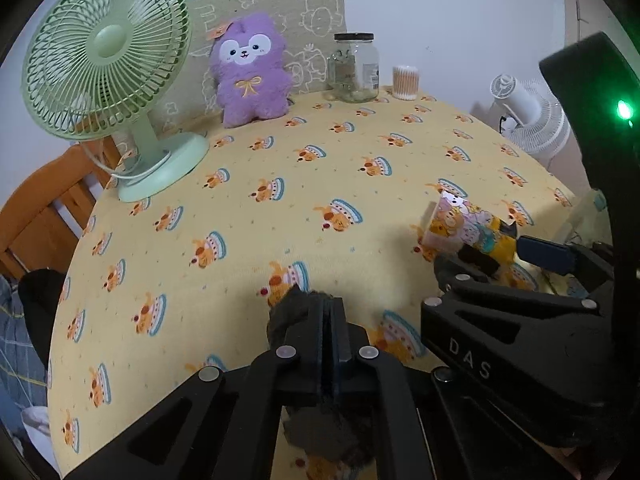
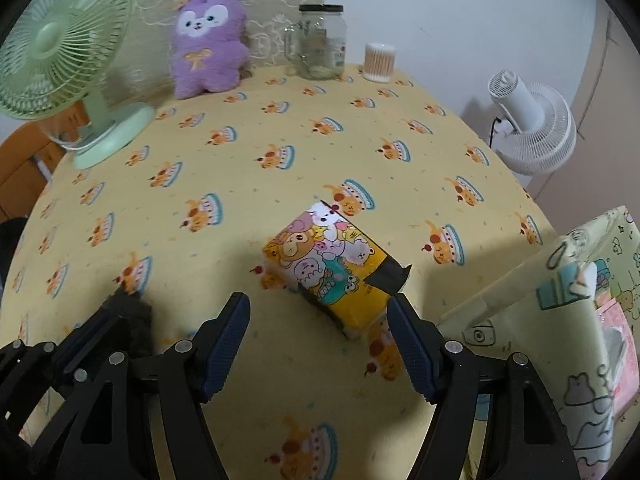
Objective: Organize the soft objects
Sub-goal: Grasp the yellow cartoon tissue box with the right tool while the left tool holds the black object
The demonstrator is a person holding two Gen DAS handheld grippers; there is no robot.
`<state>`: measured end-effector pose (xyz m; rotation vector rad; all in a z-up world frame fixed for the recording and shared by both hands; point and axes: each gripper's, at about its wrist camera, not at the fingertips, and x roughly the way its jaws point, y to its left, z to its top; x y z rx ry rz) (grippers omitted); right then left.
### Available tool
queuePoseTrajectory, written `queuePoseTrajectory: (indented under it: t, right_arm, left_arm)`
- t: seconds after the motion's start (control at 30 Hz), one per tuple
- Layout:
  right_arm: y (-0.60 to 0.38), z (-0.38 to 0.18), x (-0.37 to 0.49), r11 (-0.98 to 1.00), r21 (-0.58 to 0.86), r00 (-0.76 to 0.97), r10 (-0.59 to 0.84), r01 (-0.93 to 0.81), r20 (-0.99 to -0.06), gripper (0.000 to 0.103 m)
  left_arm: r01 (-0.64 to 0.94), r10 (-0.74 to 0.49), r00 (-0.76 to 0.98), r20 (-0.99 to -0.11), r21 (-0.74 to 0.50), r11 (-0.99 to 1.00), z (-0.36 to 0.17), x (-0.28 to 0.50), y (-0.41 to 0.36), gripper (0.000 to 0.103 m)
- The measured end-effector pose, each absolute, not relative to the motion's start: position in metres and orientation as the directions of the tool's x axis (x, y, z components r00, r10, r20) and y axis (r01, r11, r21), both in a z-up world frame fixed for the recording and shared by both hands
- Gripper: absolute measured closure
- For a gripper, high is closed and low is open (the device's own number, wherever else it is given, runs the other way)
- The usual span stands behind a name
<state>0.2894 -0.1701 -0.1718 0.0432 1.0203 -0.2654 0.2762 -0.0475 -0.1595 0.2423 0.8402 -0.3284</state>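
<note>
left gripper (image 1: 330, 316) clamped on dark fuzzy thing (image 1: 288, 312) | right gripper (image 2: 318, 320) wide open, holding nothing | glass jar (image 2: 321, 42): perhaps pale bits at bottom

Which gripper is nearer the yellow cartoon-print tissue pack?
Right. The right gripper, jaws open, sits just short of the yellow cartoon-print tissue pack; the left gripper, clamping a dark fuzzy item, is off to its left.

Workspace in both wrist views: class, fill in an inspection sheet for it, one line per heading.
Surface: table under yellow cake-print cloth.
Job's things: purple plush upright at back; dark fuzzy item; cartoon-print pack lying mid-table.
Clutter: green fan, glass jar, cotton swab tub.
Grippers: left gripper jaws shut on dark fuzzy item; right gripper jaws open, empty, near pack.
Cables: green fan's white cord.
Surroundings: white fan, printed fabric bin.
</note>
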Motion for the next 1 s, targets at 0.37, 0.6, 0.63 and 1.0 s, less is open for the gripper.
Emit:
queuePoseTrajectory:
  t: [0.37,0.6,0.63,1.0]
  right_arm:
    - [-0.184,-0.19,0.312,0.95,-0.054,0.46,-0.198,0.307,-0.866,0.025]
    - [-0.174,-0.189,0.314,0.968,-0.052,0.518,-0.176,0.245,-0.837,0.056]
    - [-0.172,-0.188,0.314,0.972,-0.051,0.519,-0.167,0.229,-0.839,0.057]
    - [-0.151,-0.178,0.29,0.993,-0.011,0.543,-0.075,0.121,-0.836,0.061]
  left_arm:
    - [0.377,-0.179,0.594,-0.784,0.074,0.923,-0.171,0.303,-0.055,0.103]
    - [0.373,-0.17,0.581,-0.796,0.075,0.925,-0.177,0.304,-0.054,0.103]
    - [0.373,-0.168,0.584,-0.794,0.079,0.925,-0.177,0.301,-0.054,0.103]
    - [0.338,-0.149,0.587,-0.796,0.073,0.938,-0.173,0.279,-0.035,0.103]
